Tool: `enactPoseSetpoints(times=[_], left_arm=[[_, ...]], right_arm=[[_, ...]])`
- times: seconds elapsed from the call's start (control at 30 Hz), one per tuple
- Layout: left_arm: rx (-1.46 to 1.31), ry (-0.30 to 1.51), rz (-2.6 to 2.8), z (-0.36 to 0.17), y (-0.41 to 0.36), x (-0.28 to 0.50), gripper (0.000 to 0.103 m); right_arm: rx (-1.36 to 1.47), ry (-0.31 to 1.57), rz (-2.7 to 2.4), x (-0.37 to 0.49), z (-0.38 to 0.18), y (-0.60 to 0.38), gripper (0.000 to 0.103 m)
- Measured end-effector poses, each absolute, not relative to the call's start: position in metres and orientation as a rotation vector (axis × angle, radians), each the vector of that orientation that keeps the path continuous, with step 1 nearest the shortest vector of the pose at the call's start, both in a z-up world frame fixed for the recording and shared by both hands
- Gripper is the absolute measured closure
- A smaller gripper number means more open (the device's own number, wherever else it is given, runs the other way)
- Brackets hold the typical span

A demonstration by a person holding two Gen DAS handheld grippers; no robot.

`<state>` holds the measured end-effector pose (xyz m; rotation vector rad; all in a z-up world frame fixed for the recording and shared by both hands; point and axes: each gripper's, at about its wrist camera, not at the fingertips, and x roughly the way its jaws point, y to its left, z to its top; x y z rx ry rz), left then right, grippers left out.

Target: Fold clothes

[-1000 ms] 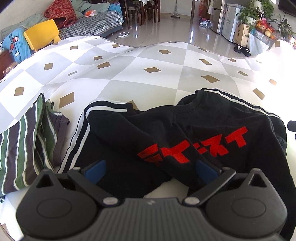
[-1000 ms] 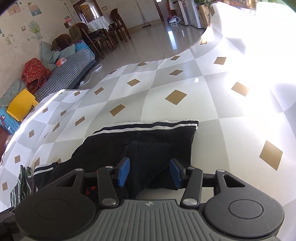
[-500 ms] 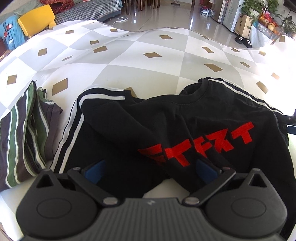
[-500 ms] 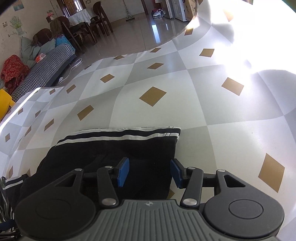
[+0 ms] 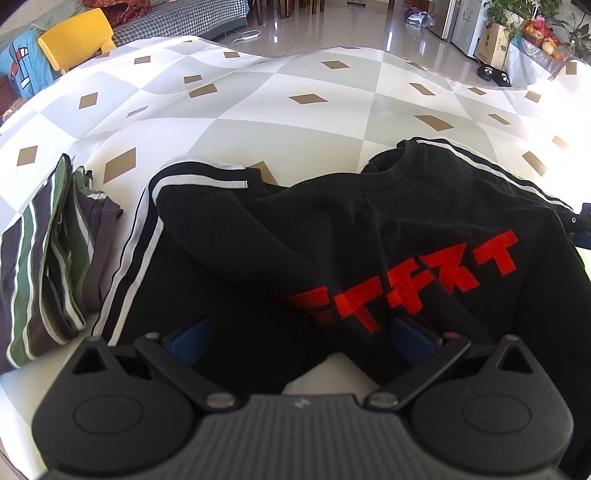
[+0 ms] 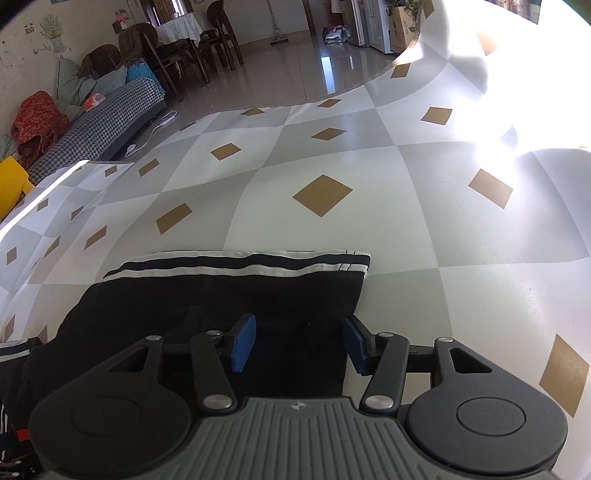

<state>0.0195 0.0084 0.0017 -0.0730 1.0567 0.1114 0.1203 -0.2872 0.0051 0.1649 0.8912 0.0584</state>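
Checkered cloth point(image 5: 332, 122): black sweatshirt point(image 5: 332, 236) between spread jaws.

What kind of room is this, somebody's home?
Most likely a home's living and dining room: a sofa piled with cushions, a dining table with chairs, and potted plants beyond the checked work table.

A: Where is there free room on the worktop point(image 6: 369, 229)?

B: Beyond the black sweatshirt point(image 5: 332, 240) and to its right the checked cloth lies bare, wide enough for a gripper.

A: And on the left?

B: A folded striped garment point(image 5: 40, 266) sits just beside the sweatshirt's left sleeve point(image 5: 147, 229), leaving only a narrow strip between them.
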Motion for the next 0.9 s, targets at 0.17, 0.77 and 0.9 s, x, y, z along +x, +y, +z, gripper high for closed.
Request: enactPoseSetpoints(times=[0.17, 0.77, 0.9], left_arm=[[-0.066, 1.053, 0.12, 0.001, 0.005, 0.021, 0.0], [-0.06, 1.009, 0.147, 0.004, -0.002, 0.035, 0.0], [-0.044, 1.001, 0.146, 0.005, -0.004, 0.037, 0.0]], right_arm=[[0.086, 0.892, 0.055, 0.121, 0.004, -0.282, 0.094], [0.012, 0.8, -0.124, 0.113, 0.026, -0.316, 0.098], [0.003, 0.86, -0.16, 0.112, 0.019, -0.324, 0.098]])
